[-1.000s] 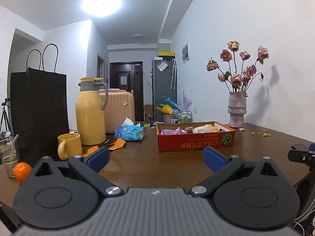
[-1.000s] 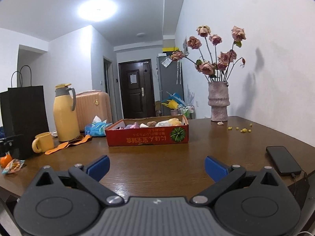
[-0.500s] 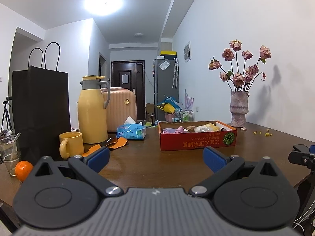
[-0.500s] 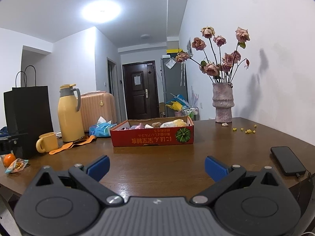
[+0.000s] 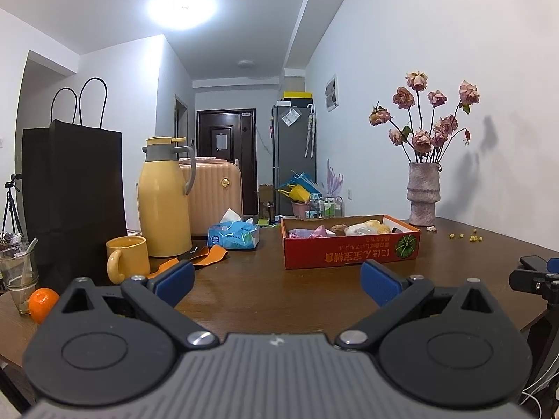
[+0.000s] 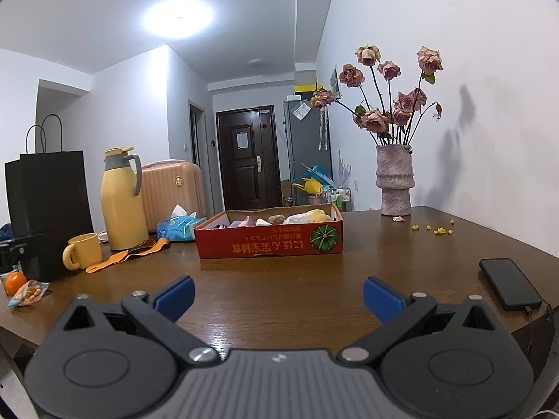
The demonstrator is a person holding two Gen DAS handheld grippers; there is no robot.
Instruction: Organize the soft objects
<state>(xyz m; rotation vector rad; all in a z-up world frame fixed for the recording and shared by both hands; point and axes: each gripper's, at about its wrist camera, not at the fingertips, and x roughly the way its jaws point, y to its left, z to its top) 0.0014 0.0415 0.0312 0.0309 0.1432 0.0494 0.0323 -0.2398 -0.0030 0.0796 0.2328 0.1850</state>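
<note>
Left wrist view: left gripper [image 5: 277, 281] spread wide over the table [image 5: 272, 296], gripping nothing. Ahead, a red box [image 5: 349, 246] of soft toys [image 5: 344, 229], well apart from the blue fingertips [image 5: 174, 277]. Left of the box, tissues [image 5: 233, 234], a flask [image 5: 163, 197], a mug [image 5: 125, 258], a black bag [image 5: 73, 195], an orange [image 5: 42, 299]. Right of it, a vase [image 5: 422, 193] of roses.

Right wrist view: right gripper [image 6: 278, 288] likewise spread wide, empty, low over the table [image 6: 279, 286]. Box [image 6: 269, 241] straight ahead with the toys [image 6: 297, 217] inside. Phone [image 6: 510, 282] near the right edge; mug [image 6: 83, 251] and flask [image 6: 122, 199] off to the left.
</note>
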